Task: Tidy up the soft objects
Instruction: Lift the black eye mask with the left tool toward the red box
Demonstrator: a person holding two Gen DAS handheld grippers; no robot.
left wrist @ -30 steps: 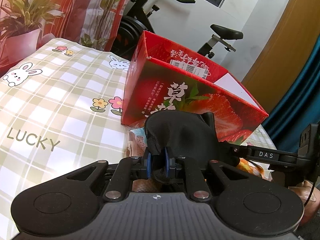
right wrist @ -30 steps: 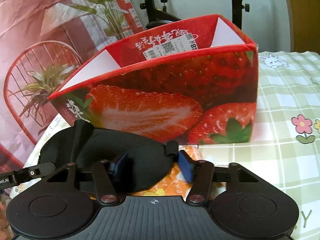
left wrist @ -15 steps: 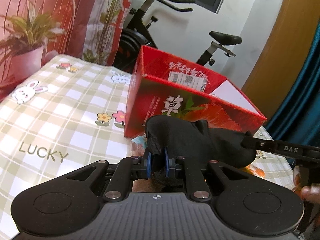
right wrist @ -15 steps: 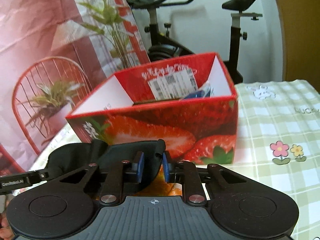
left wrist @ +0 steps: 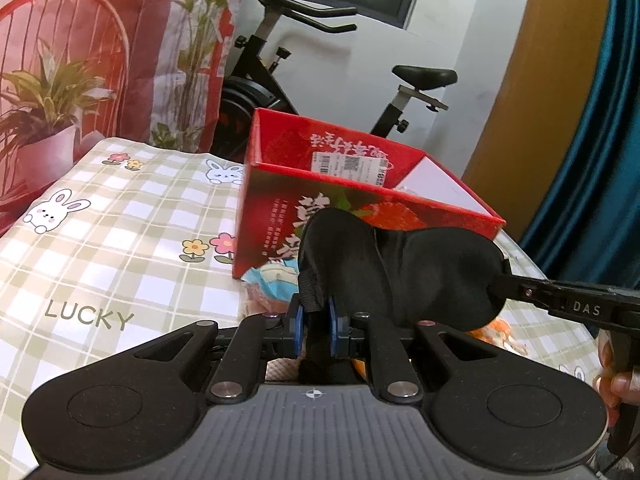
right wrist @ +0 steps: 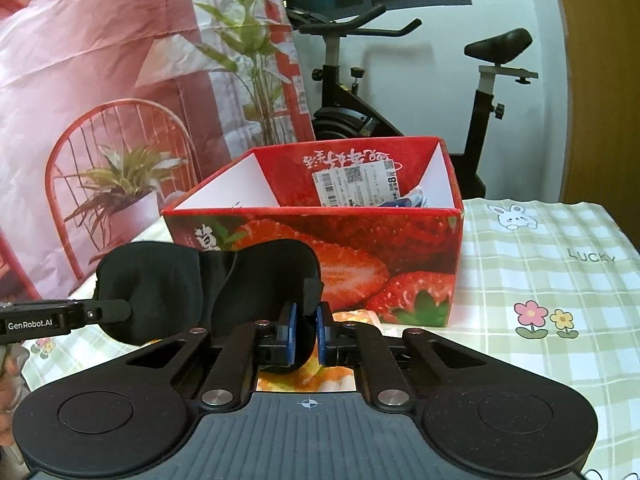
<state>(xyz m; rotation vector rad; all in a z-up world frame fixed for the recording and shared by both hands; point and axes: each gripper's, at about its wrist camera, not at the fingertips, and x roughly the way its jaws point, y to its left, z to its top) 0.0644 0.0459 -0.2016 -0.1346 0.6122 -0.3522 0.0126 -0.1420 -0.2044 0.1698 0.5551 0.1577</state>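
Note:
A black padded eye mask [left wrist: 400, 268] hangs in the air between both grippers, in front of the red strawberry box [left wrist: 352, 184]. My left gripper [left wrist: 314, 326] is shut on the mask's left end. My right gripper [right wrist: 306, 334] is shut on the other end of the eye mask [right wrist: 256, 280]. The right gripper's fingers [left wrist: 560, 300] enter the left wrist view from the right. The box [right wrist: 320, 248] is open on top, with packets [right wrist: 404, 200] inside.
The table has a checked cloth [left wrist: 100, 240] with bunnies and flowers. Colourful snack packets [left wrist: 268, 284] lie under the mask by the box. An exercise bike [right wrist: 360, 100] and a plant-print backdrop [right wrist: 100, 100] stand behind the table.
My right gripper closed on the mask's free end. Both grippers rose with the mask, which now stretches between them above the table; more of the box's inside shows.

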